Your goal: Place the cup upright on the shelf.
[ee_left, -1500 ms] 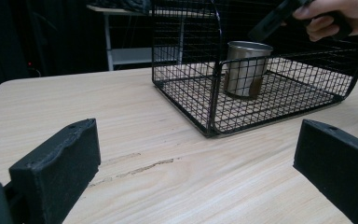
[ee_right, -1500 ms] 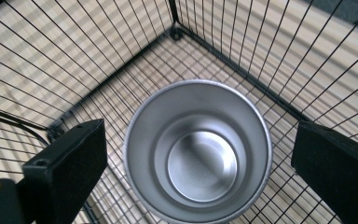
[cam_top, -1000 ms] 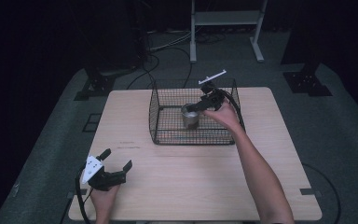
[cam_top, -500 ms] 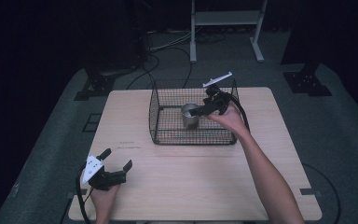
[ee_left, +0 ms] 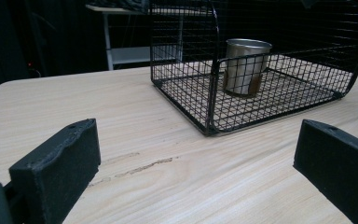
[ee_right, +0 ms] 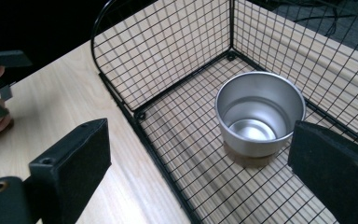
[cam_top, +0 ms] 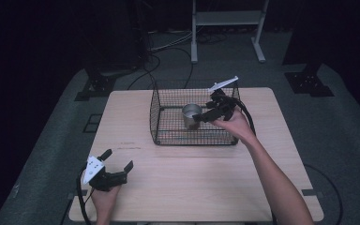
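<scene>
Nowhere legible writing: steel cup (ee_right: 259, 115) upright in wire basket (cam_top: 168, 101); right hand-held gripper (cam_top: 205, 115) released above; left hand-held gripper (cam_top: 117, 161) released.

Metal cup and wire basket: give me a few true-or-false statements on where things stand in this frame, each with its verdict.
1. The metal cup stands upright inside the wire basket. True.
2. The cup holds liquid. False: its inside looks empty.
3. The right gripper is shut on the cup. False: its fingers are spread wide, with the cup free between them.
4. The left gripper rests open at the table's near left corner, away from the basket. True.
5. The basket lies tipped on its side. False: it sits flat on the table.
</scene>
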### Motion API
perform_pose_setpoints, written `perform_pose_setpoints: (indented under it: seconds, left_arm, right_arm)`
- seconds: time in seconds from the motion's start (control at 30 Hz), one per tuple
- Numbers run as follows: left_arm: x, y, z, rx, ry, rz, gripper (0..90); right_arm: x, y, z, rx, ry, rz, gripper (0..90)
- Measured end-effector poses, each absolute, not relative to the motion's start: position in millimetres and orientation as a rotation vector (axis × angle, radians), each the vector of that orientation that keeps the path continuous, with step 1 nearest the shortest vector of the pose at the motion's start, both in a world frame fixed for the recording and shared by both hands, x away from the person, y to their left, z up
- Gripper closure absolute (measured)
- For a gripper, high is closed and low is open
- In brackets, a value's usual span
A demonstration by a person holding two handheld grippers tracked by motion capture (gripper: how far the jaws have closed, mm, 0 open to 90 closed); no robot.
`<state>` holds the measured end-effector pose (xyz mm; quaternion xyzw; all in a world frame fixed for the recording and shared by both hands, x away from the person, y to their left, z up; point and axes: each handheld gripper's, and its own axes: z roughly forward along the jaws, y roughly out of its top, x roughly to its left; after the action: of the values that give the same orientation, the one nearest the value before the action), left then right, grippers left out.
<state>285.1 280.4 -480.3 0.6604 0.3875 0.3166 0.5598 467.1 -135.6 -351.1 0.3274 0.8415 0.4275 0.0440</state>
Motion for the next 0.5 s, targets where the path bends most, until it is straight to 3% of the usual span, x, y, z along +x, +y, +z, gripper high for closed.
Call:
perform_pose_setpoints:
  seconds: [0.5]
  left_arm:
    - [285.2,279.3,-480.4,1.564,0.913,0.749,0.0]
  right_arm:
    - [439.4,-151.0,-350.5,0.947,2.578,1.317,5.4]
